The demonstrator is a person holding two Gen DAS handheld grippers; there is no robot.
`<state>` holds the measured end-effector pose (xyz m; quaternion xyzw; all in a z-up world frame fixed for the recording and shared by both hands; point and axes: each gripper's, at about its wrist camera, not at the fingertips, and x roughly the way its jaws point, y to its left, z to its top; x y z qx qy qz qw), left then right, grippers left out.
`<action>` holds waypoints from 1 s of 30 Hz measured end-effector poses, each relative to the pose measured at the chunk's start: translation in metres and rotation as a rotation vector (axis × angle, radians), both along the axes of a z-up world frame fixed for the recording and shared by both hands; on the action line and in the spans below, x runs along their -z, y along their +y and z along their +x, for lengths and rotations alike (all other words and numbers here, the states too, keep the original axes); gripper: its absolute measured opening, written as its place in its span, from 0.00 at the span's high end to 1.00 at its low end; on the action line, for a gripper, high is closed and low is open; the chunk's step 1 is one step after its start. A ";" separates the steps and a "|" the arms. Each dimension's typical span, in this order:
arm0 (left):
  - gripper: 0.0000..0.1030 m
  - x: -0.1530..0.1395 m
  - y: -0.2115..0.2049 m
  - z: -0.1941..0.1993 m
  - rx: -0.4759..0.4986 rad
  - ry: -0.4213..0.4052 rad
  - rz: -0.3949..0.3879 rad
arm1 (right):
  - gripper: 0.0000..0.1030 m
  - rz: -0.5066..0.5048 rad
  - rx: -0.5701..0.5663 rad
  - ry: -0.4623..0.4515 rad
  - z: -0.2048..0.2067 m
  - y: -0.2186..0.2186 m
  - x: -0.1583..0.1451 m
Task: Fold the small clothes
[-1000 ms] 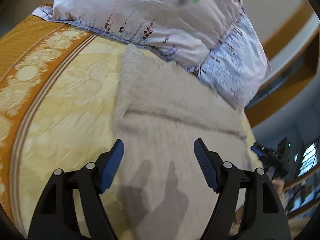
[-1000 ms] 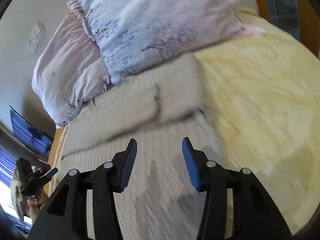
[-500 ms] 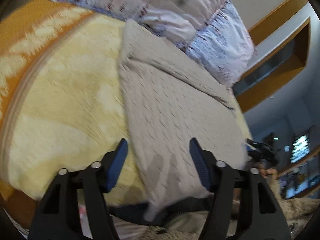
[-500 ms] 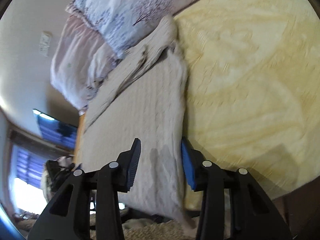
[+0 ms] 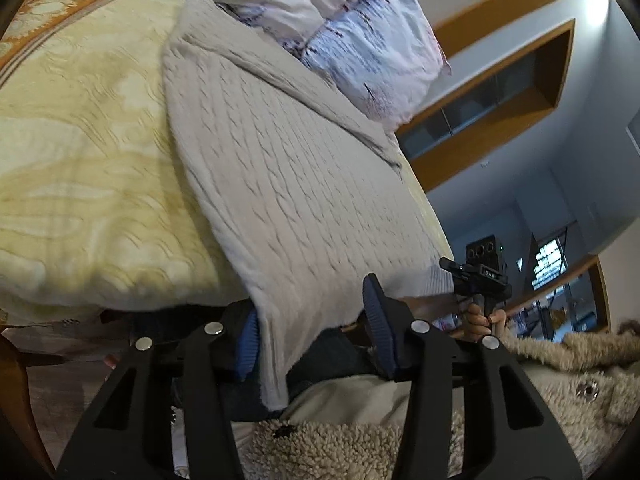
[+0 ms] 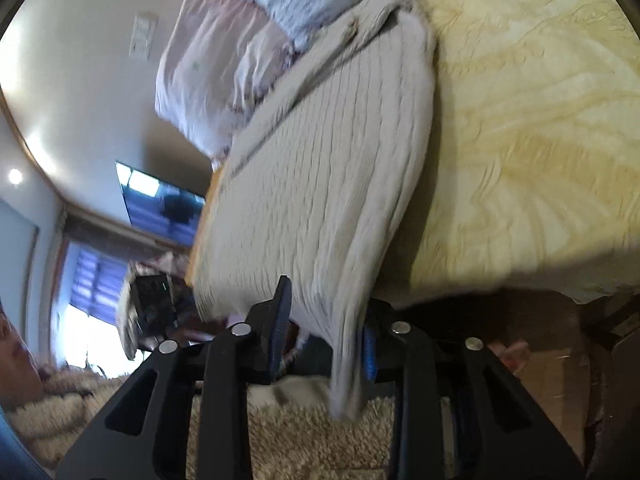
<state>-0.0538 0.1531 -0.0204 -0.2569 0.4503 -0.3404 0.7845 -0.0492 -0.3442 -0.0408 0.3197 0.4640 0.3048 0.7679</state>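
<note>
My left gripper (image 5: 316,332): matte black angular frame with cut-out slots, silver round screws at the pivots, ribbed dark-blue pads (image 5: 378,326). Right gripper (image 6: 324,336): same black frame, silver screws, blue pads; its body carries white lettering, too small to read. I wear a cream fleece jacket (image 5: 560,380) with a metal snap.

Bedroom setup: bed (image 5: 80,168) w/ a pale yellow patterned cover, orange border strip along one edge. Floral pillows (image 5: 360,28) in pink/lilac piled at the head end. Walls are plain off-white, and there's a wood-trimmed recessed shelf (image 5: 500,92) w/ glass panels up high. Light switch plate (image 6: 142,38) on the wall, dark TV screen (image 6: 160,208) mounted lower down. Bright window (image 6: 88,320) w/ daylight coming thru, plus a ceiling spot (image 6: 15,176). Floor (image 6: 560,392) looks like brown wood.
</note>
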 end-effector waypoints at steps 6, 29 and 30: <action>0.64 0.005 -0.011 0.001 0.041 0.023 0.023 | 0.89 -0.026 -0.025 -0.005 -0.007 0.006 0.002; 0.94 -0.089 0.016 0.083 -0.202 -0.196 0.103 | 0.92 -0.173 0.220 -0.494 0.042 0.008 -0.106; 0.94 -0.093 0.015 0.090 -0.211 -0.201 0.111 | 0.92 -0.182 0.231 -0.498 0.047 0.009 -0.106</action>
